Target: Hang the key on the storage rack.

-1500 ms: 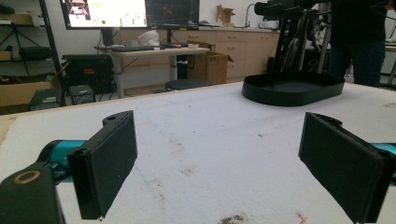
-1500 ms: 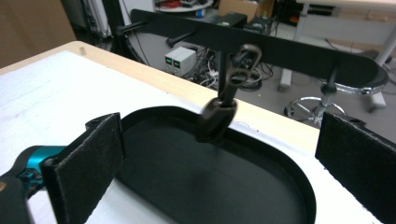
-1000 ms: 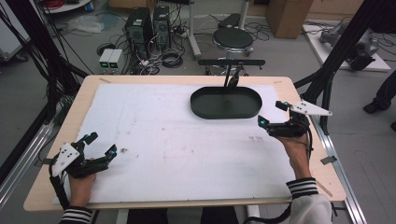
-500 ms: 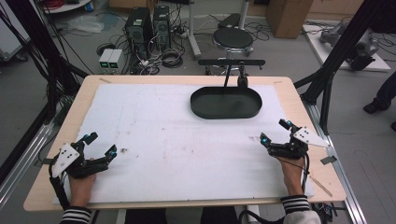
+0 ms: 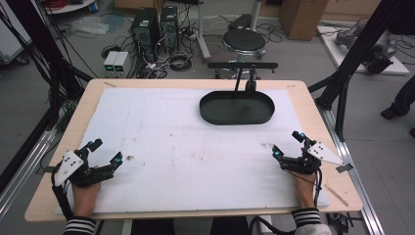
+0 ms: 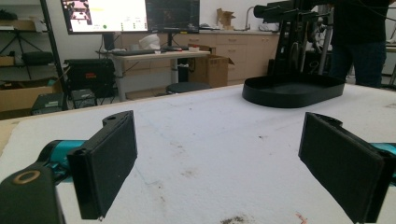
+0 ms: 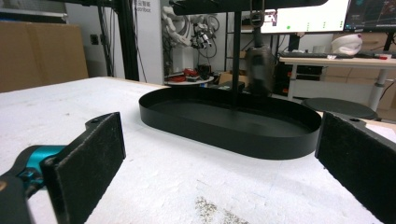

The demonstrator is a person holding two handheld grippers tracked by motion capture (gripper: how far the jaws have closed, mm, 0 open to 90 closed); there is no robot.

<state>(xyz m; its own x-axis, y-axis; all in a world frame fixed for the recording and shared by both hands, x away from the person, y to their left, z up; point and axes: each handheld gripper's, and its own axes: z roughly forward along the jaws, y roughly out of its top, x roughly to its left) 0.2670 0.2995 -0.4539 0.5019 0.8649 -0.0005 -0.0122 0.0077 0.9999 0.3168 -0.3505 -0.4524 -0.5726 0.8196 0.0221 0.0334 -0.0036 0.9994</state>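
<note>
A black oval tray (image 5: 237, 107) sits empty at the far middle of the white foam mat (image 5: 186, 147); the same tray (image 6: 293, 90) appears far off in the left gripper view and close in the right gripper view (image 7: 233, 123). My left gripper (image 5: 105, 152) rests low at the near left corner, jaws wide open, nothing between them (image 6: 215, 163). My right gripper (image 5: 288, 145) rests at the near right edge, open and empty (image 7: 219, 168), pointing toward the tray.
A black camera stand (image 5: 243, 68) rises behind the tray at the table's far edge. The wooden table rim (image 5: 195, 82) frames the mat. Black frame posts (image 5: 352, 63) stand at the right, and cables, computers and a stool (image 5: 243, 40) lie on the floor beyond.
My right gripper has moved back from beside the tray toward the near right edge and come down low over the mat. The left gripper has stayed put.
</note>
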